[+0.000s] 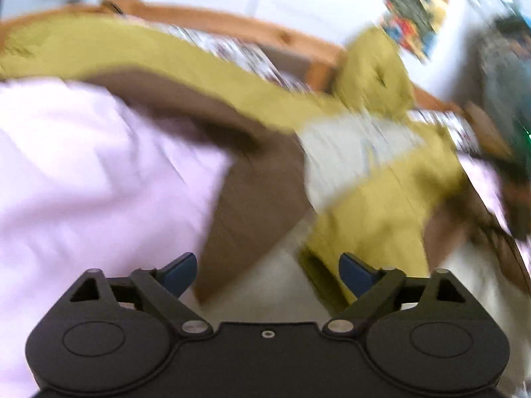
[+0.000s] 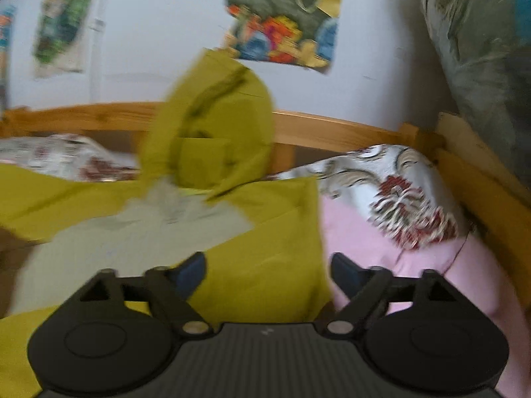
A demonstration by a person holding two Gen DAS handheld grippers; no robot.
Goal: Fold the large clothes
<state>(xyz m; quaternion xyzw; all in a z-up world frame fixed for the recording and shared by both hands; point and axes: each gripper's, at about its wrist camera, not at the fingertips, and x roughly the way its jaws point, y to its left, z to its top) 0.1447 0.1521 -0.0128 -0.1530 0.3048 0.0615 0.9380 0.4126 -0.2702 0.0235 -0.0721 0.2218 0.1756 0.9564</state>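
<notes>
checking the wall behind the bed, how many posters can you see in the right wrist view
3. One big poster is at top centre, above the raised yellow garment; a narrower poster is at upper left; a sliver of a third is cut off at the left edge. More may lie outside the frame.

The jacket (image 2: 265, 248) lies spread on the bed (image 2: 415, 265), its hood (image 2: 212, 132) raised at the far side, in front of the bed frame rail (image 2: 332, 129). A patterned blanket (image 2: 398, 192) lies right of the jacket, against the rail. A poster (image 2: 282, 16) hangs on the wall behind the rail. In the left wrist view, a sheet (image 1: 83, 165) lies left of the jacket.
</notes>
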